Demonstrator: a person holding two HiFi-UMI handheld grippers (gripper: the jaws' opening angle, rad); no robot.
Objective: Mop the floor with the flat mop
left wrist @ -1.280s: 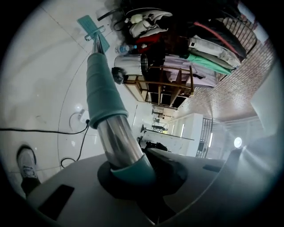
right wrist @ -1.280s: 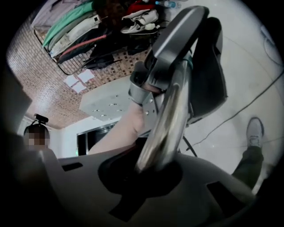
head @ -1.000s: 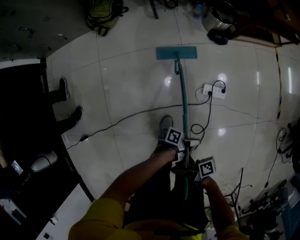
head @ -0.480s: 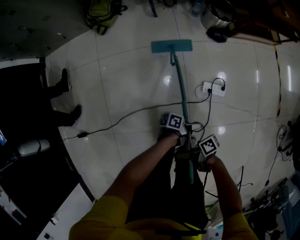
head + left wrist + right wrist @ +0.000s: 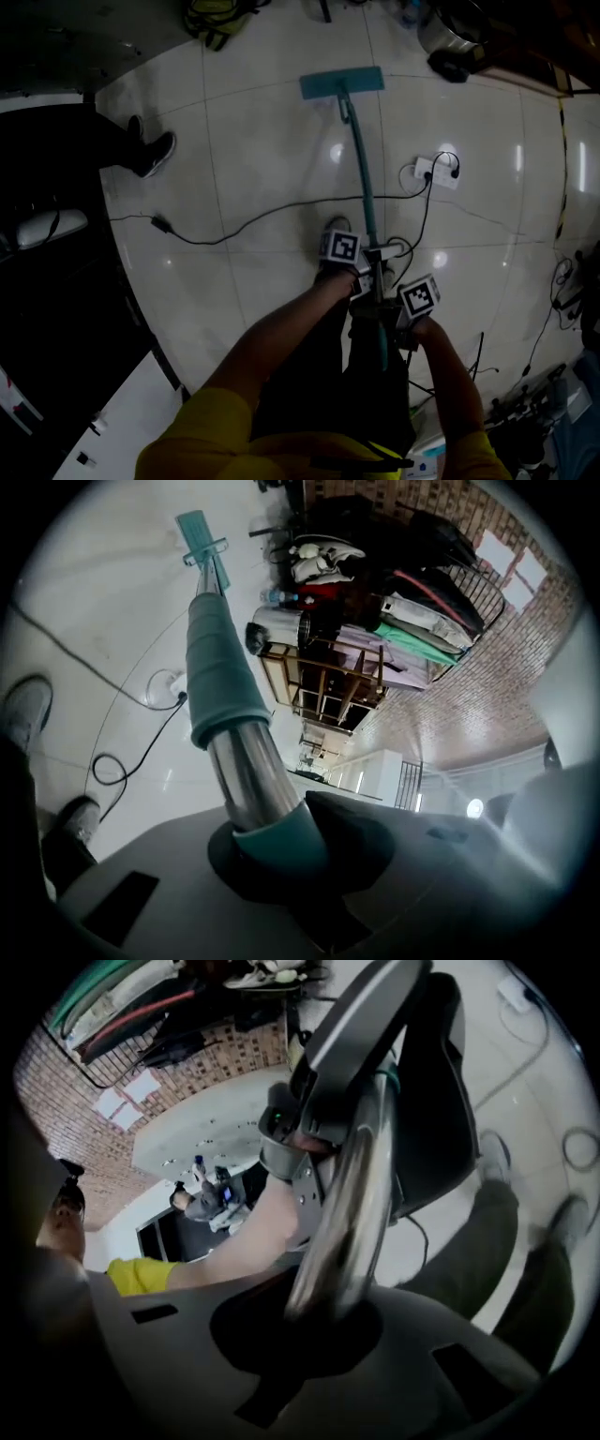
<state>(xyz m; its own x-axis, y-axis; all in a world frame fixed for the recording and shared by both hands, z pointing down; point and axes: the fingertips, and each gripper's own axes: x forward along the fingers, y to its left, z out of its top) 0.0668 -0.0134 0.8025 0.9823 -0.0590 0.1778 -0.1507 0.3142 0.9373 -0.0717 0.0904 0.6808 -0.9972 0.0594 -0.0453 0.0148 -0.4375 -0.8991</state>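
Left tool (image 5: 367, 277) and right tool (image 5: 384, 323) both clamp the mop handle (image 5: 361, 178) in the head view, the left one nearer the mop head (image 5: 342, 82). That teal head lies flat on the white tiled floor (image 5: 262, 141), toward its far edge. A black cable (image 5: 159, 225) crosses the tiles beneath the handle, and a power strip (image 5: 436, 172) sits just right of it. In the left gripper view, the left tool (image 5: 281, 855) has its jaws closed around the mop handle (image 5: 246, 766), at a teal collar on the bare metal tube; the mop head (image 5: 195, 532) rests on the floor (image 5: 84, 602) far ahead. In the right gripper view, the right tool (image 5: 309, 1335) grips the shiny metal mop handle (image 5: 349, 1199), with the left tool (image 5: 422, 1091) further up it and a yellow sleeve (image 5: 141, 1274) at the left.
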